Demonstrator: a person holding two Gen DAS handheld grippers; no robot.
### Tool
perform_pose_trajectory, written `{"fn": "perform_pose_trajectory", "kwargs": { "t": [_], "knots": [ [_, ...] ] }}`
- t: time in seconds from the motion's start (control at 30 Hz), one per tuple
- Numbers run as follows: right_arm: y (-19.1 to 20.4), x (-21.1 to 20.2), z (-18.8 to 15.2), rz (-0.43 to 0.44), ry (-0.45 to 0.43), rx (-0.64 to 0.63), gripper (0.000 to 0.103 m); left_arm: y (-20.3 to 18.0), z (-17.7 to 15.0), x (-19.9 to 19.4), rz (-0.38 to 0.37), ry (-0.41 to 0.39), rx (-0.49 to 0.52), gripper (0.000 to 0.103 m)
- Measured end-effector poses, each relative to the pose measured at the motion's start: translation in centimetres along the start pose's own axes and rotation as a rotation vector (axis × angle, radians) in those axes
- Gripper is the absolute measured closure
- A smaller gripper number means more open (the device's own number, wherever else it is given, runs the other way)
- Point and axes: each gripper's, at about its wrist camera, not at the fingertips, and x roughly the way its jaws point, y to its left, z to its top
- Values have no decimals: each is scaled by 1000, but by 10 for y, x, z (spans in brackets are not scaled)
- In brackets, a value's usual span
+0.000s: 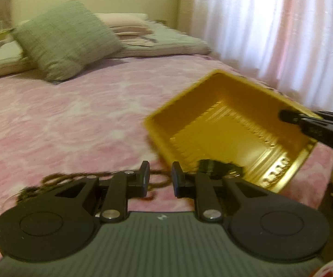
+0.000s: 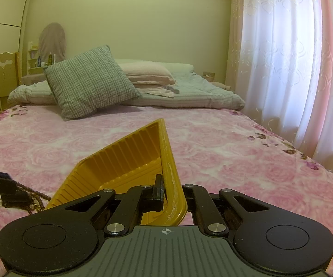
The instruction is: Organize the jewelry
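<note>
A yellow plastic tray point(image 1: 212, 115) is tilted up over the pink rose bedspread point(image 1: 74, 120). My right gripper point(image 2: 171, 194) is shut on its near rim, with one finger inside the tray point(image 2: 120, 161) and the other hidden behind the wall. From the left wrist view that right gripper point(image 1: 291, 115) clamps the tray's right edge. A dark piece of jewelry point(image 1: 219, 169) lies at the tray's low corner. My left gripper point(image 1: 160, 177) hangs just above the bed with a narrow gap between its jaws. A brown bead necklace point(image 1: 74, 175) trails on the cover beneath them, and the pads do not press on it.
More jewelry point(image 2: 32, 204), brown beads, a gold chain and a pearl string, lies by the left gripper point(image 2: 2, 191). A grey checked cushion point(image 2: 90, 80) and folded blankets point(image 2: 148, 73) sit at the head of the bed. White curtains point(image 2: 293, 69) hang on the right, and a wooden chair point(image 2: 4, 76) stands far left.
</note>
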Motion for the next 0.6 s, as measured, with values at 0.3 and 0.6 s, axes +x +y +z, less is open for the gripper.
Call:
{"fn": "perform_pose_trajectory", "kwargs": {
  "t": [0.3,0.6],
  "knots": [
    [0,0,0,1,0,1,97,60,-26,-23,167,20,-71,82],
    [-1,1,1,11,1,-15,97,92,-51,-38,245,52,-116,82]
  ]
}}
